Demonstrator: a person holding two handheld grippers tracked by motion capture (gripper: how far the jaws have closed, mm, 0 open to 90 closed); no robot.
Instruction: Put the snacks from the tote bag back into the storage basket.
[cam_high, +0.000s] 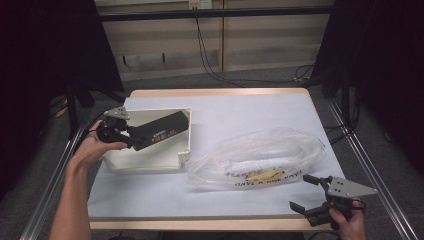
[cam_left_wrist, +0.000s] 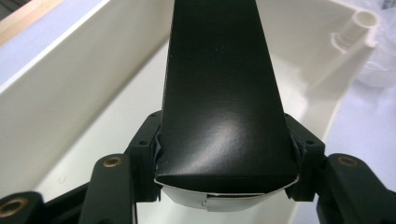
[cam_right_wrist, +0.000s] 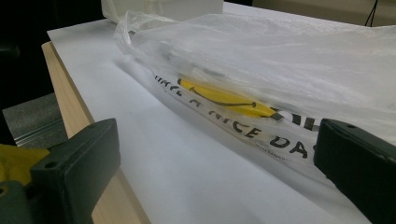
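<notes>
Table (cam_high: 215, 107): white sheet on top, tray and bag on it. Bag (cam_high: 260, 157), clear plastic with printed text, lies just ahead of the right tongs (cam_high: 306, 192), untouched. Tray (cam_high: 167, 160), white and shallow, sits under and around the left tongs (cam_high: 134, 139). Box (cam_high: 162, 129), long and black, is clamped at its near end by the left tongs, pads pressing both sides; far end sticks out over the tray, tilted, and I can't tell if it touches the floor. Right tongs stand apart, empty, near the table's front edge. Judgement: box picked and over the tray, roughly halfway; left to do: lower it, let go, pull back.
</notes>
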